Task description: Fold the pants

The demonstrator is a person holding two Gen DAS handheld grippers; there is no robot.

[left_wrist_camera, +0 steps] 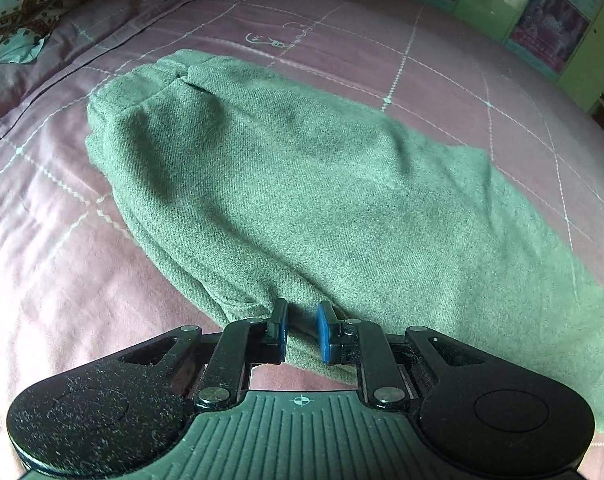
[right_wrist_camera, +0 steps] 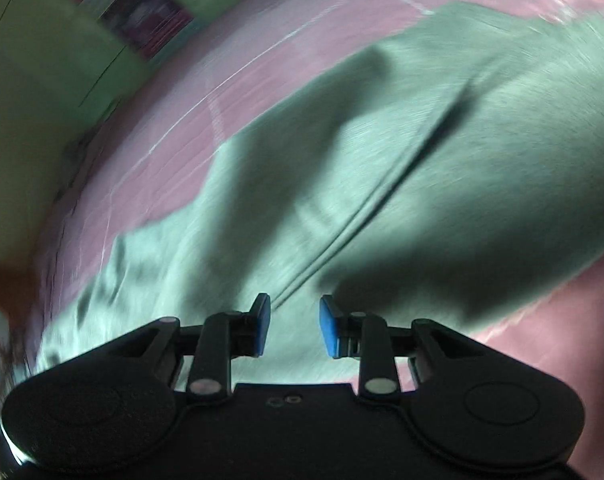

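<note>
Jaws of the left gripper (left_wrist_camera: 302, 330) pinch the green pants (left_wrist_camera: 286, 184) at lower centre; right gripper (right_wrist_camera: 294, 326), angled down, stands apart above them.

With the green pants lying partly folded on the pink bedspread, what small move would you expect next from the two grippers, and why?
Probably the right gripper closes on the cloth below it. Its jaws stand apart over the pants with nothing pinched, while the left gripper is shut on the near edge of the pants. The garment lies long across the bedspread, so another fold likely needs both ends held.
</note>
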